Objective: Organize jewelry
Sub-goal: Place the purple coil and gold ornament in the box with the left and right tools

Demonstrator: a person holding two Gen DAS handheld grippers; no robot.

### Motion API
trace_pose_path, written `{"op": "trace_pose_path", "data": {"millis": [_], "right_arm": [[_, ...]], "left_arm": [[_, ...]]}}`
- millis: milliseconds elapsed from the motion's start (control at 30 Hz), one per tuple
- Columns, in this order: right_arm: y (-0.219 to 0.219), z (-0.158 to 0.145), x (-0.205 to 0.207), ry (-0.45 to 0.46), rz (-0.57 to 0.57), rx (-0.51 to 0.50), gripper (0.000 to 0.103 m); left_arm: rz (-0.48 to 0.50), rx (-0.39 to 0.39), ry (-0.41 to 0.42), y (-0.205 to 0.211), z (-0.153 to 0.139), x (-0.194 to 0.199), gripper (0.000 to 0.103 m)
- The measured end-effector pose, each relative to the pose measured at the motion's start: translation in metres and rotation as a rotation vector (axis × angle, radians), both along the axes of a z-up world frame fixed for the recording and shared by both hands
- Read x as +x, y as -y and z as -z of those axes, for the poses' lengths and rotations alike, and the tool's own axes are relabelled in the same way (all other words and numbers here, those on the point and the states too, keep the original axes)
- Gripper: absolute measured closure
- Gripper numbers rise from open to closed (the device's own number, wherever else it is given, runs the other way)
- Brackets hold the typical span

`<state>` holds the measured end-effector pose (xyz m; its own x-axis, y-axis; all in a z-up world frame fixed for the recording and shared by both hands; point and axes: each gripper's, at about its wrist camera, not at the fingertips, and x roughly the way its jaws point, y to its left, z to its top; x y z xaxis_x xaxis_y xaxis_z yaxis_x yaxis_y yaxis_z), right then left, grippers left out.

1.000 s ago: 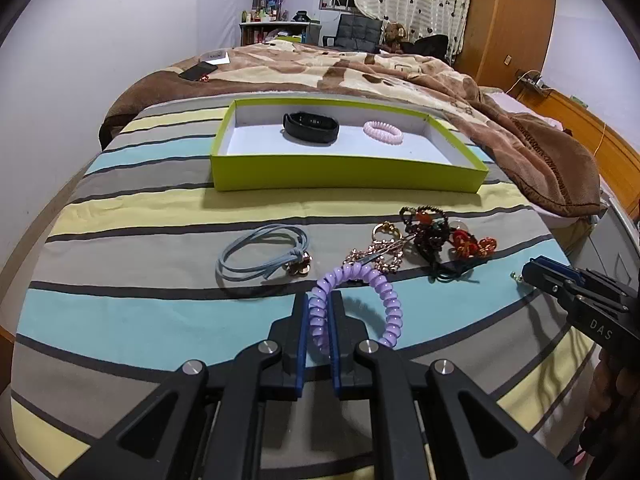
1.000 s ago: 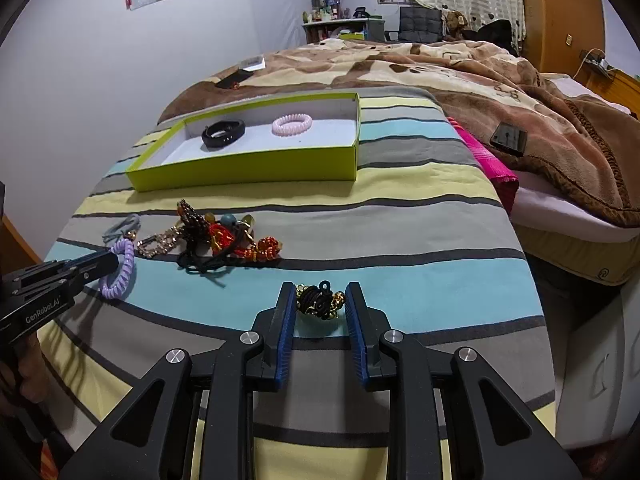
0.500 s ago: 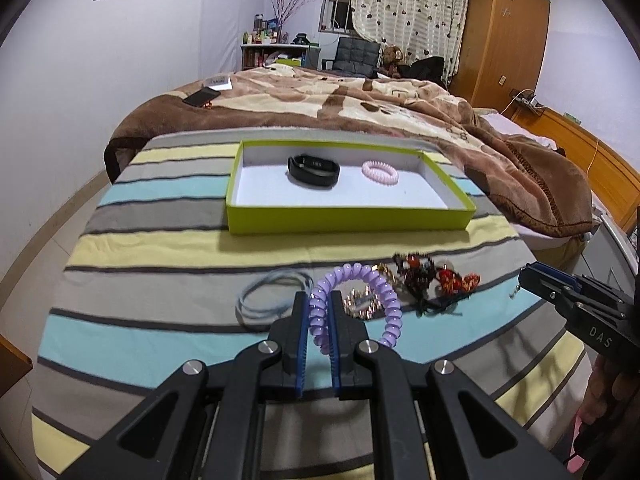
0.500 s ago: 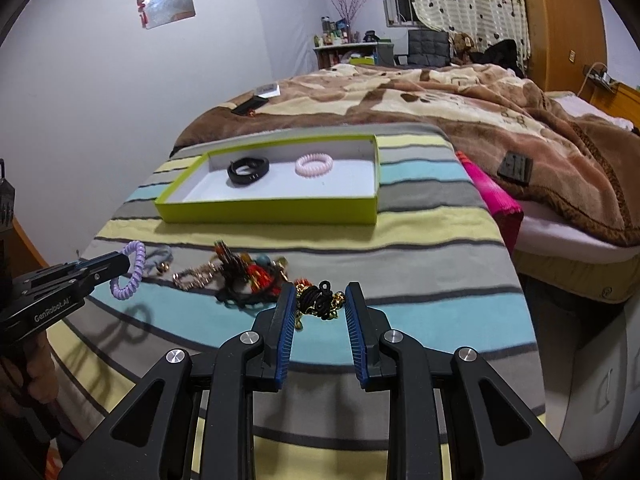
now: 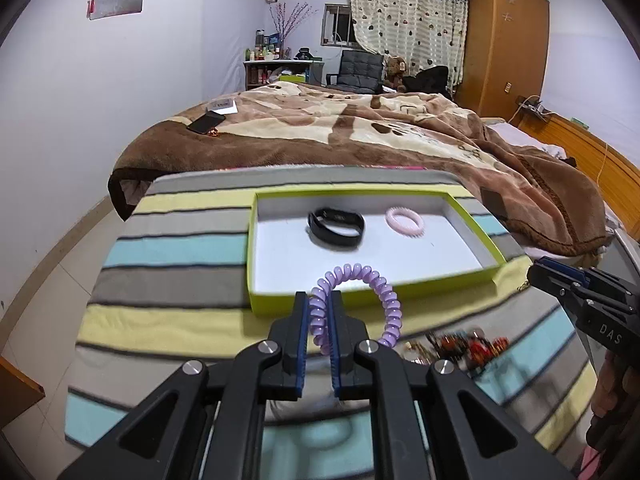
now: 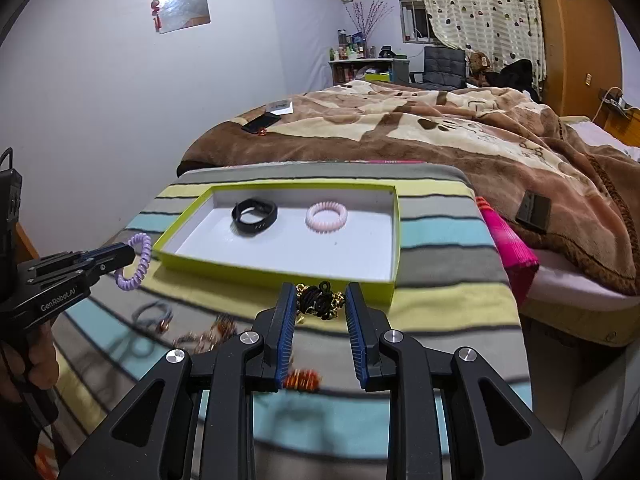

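Observation:
My left gripper is shut on a purple spiral hair tie and holds it in the air just short of the near wall of the yellow-green tray. The tray holds a black wristband and a pink spiral tie. My right gripper is shut on a black and gold bracelet, lifted near the tray's front right corner. The left gripper with the purple tie shows at the left of the right wrist view.
Loose jewelry lies on the striped bedspread below: red and black beads, a grey cord bracelet, an orange piece. A brown blanket with a phone lies beyond the tray. A pink item lies at the bed's right edge.
Both grippers have risen off the bedspread and moved forward to the tray, each carrying its piece. The loose jewelry pile now lies below and behind them.

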<state>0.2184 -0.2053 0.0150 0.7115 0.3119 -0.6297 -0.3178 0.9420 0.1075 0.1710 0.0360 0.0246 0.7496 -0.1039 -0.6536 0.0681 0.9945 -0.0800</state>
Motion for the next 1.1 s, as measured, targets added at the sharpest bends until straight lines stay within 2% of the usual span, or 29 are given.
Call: {"op": "trace_pose_path", "data": {"millis": [300,600,800,1100], "right_arm": [[-0.009,0.002,0.058,-0.005,0.003,-0.039,0.077],[-0.013,0.022,0.117,-0.069,0.034,-0.042,0.077],[-0.017,0.036,0.144,-0.111,0.042,-0.062,0.077],[-0.021,0.05,0.163,-0.158,0.048,-0.081,0.077]], "left_arm": [[-0.017,0.036,-0.005,-0.002,0.004,0.053,0.093],[-0.057,0.047,-0.049,-0.012,0.022,0.108,0.093],[-0.083,0.072,-0.091,-0.016,0.035,0.132,0.093],[-0.087,0.102,-0.145,-0.014,0.053,0.151,0.093]]}}
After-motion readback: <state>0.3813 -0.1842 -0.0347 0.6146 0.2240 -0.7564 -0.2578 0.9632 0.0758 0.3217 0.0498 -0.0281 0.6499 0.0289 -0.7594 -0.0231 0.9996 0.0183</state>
